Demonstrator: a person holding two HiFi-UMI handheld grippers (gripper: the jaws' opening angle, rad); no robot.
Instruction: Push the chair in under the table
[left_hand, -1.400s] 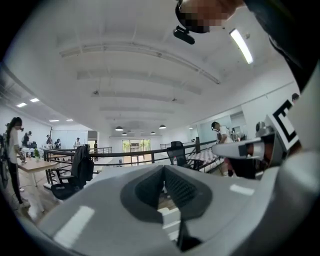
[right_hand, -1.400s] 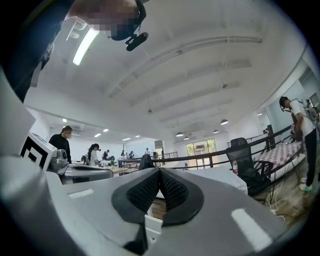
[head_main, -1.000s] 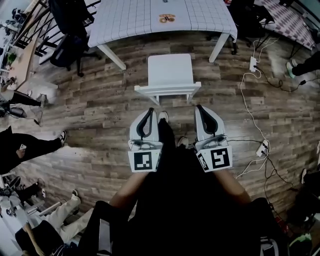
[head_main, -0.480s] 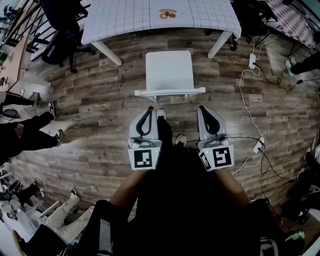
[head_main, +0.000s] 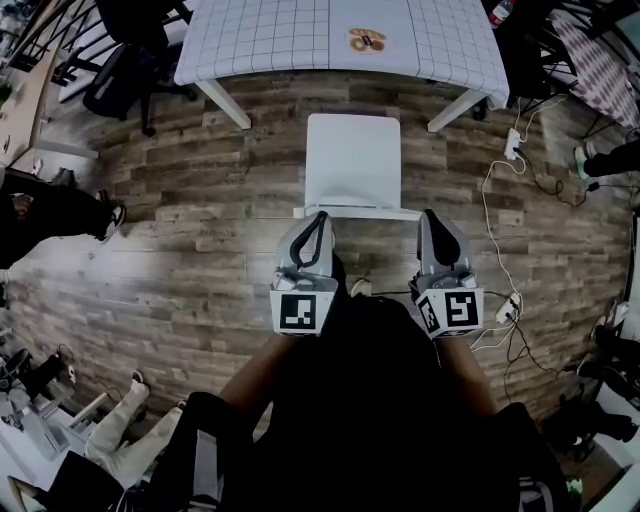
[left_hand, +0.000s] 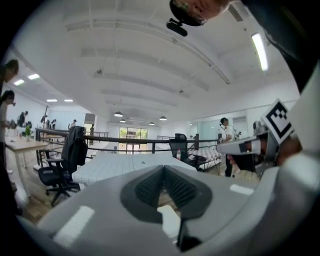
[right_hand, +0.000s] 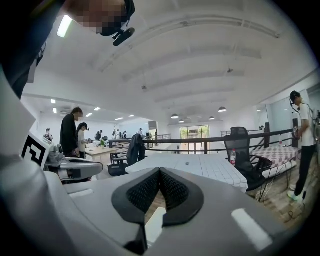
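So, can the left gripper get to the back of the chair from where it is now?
Probably yes: the shut left gripper is just behind the back of the chair, and nothing stands between them.

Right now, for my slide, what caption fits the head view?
The left claw and right claw, both shut, at the back of a white chair before a checked table.

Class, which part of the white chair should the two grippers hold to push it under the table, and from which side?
The backrest's top rail, from behind, the side away from the table. The chair faces the table and its rail lies crosswise nearest the left gripper and right gripper, so one at each end likely keeps it straight.
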